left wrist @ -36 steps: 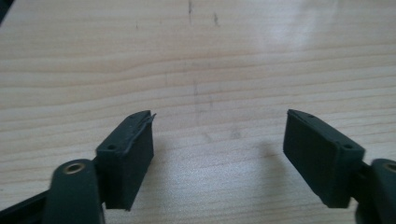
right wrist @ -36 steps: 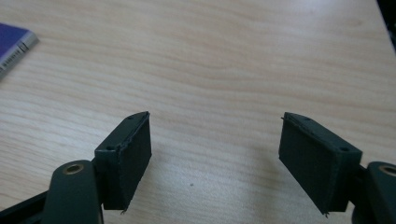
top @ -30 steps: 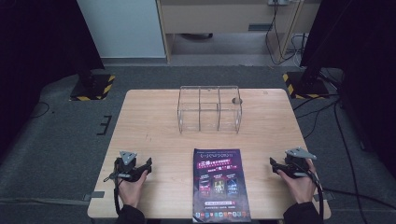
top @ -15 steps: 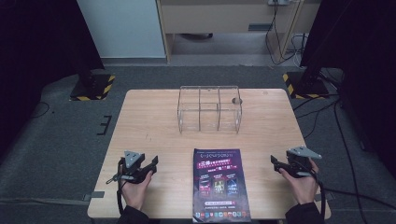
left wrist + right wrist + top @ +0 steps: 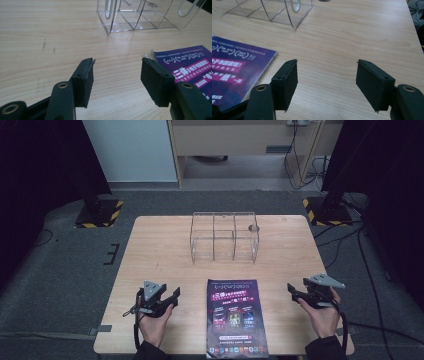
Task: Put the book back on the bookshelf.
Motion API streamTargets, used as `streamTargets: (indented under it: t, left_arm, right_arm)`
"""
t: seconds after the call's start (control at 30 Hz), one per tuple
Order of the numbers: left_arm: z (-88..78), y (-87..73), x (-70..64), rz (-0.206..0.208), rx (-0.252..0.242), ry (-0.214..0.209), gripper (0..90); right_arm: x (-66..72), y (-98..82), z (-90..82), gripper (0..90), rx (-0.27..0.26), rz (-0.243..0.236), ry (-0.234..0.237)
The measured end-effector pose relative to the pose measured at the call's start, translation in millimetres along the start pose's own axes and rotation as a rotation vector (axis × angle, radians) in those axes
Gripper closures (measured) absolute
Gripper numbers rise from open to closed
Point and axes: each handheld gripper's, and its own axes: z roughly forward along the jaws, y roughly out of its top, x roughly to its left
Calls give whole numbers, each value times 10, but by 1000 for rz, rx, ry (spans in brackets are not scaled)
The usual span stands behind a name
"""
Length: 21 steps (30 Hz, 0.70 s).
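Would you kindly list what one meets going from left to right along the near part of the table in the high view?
Left gripper → purple magazine → right gripper.

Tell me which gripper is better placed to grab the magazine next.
Left, marginally. The left gripper sits slightly nearer the magazine than the right gripper, and its open jaws already angle toward the near corner.

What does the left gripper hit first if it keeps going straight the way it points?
Probably the clear acrylic organizer. The open left gripper has bare table ahead, and the magazine lies off to one side. Depth is hard to judge.
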Motion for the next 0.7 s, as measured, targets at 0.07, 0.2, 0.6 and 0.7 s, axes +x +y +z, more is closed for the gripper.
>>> streamTargets:
  t: [0.07, 0.2, 0.6, 0.7]
  left_arm:
    - [6, 29, -47, -5, -5, -13, 430]
    - [31, 62, -126, -1, -12, -33, 431]
    - [134, 69, -348, 17, -2, -87, 451]
    - [164, 54, -403, 24, 11, -100, 455]
  right_arm:
    - [28, 35, -6, 343, -4, -4, 9]
    - [97, 92, 18, 346, -12, -11, 29]
    - [244, 232, 36, 342, -35, -27, 62]
    - [287, 246, 46, 341, -36, -30, 75]
